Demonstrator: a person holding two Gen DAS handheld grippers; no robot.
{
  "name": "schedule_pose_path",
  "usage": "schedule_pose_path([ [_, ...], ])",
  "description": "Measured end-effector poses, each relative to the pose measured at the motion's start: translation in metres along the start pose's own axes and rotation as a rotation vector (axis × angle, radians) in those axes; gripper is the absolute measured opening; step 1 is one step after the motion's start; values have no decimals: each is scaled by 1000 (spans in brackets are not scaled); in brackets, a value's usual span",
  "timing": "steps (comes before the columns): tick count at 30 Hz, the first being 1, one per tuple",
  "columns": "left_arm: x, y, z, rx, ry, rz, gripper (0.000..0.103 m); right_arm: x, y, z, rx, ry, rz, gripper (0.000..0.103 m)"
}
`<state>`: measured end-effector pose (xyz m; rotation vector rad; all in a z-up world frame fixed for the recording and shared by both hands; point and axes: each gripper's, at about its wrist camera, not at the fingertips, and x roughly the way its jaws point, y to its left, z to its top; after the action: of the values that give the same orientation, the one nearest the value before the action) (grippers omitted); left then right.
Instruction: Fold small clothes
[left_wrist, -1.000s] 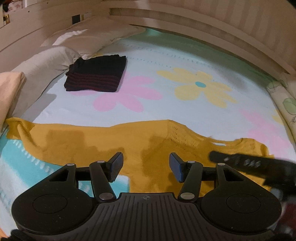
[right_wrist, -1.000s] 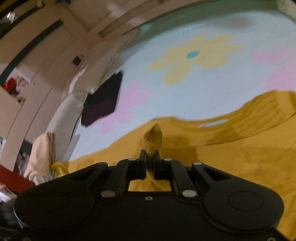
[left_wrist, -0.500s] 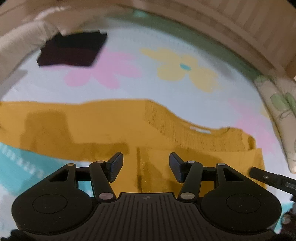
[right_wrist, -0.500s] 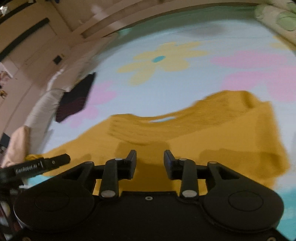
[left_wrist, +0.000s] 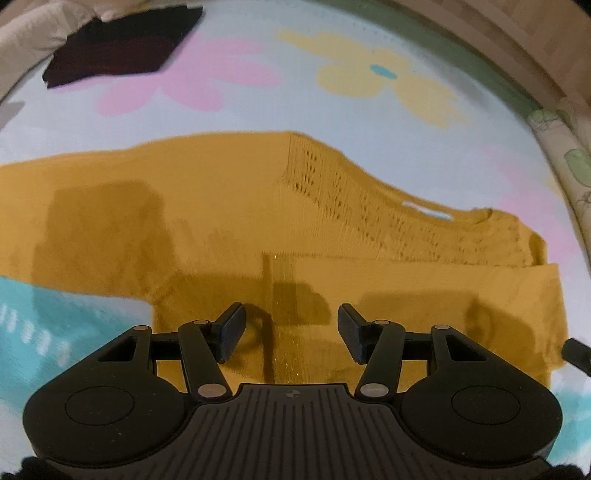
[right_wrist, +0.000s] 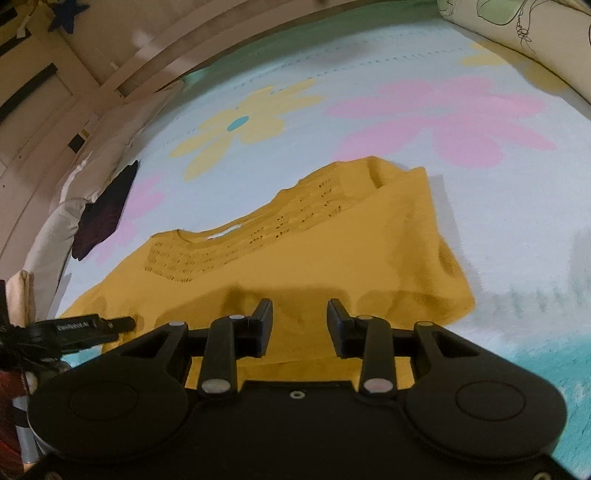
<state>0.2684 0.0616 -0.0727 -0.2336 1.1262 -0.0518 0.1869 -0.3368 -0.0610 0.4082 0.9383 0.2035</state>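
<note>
Mustard-yellow knitted top (left_wrist: 229, 206) spread flat on a flower-print bedsheet (left_wrist: 369, 118), one side folded over its middle. Left gripper (left_wrist: 291, 332) just above the fabric, jaws apart, gripping nothing. Right gripper (right_wrist: 300, 326) likewise parted and empty. Dark folded garment (left_wrist: 118, 44) well apart, near a pillow (right_wrist: 55, 240).

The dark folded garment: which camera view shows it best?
The left wrist view: the dark garment lies unobstructed at top left, though blurred. The right wrist view shows it only as a narrow, distorted strip at the left edge.
</note>
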Motion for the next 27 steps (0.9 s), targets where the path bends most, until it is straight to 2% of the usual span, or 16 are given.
schedule_pose_path([
  [6,5,-9,-1,56,-29,21,51,-1,-4,0,-8,-5,21,45],
  [8,6,-13,-2,70,-34,10,29,-1,-4,0,-12,-7,21,45],
  [10,5,-17,-4,90,-43,0,16,-2,-6,0,-11,-8,17,45],
  [11,2,-19,-6,103,-64,-14,4,-2,-7,0,-7,-8,15,45],
  [16,-29,-27,2,160,-248,14,3,-2,-15,0,20,-13,-5,45],
  [18,-45,-24,12,152,-319,16,3,-3,-21,1,32,-18,-17,45],
  [20,-52,-18,20,137,-356,46,3,-5,-28,3,48,-25,-30,45],
  [23,-42,2,26,99,-340,114,3,-8,-40,7,79,-47,-59,45],
  [27,-13,34,24,31,-238,152,3,-14,-58,16,130,-83,-96,45],
])
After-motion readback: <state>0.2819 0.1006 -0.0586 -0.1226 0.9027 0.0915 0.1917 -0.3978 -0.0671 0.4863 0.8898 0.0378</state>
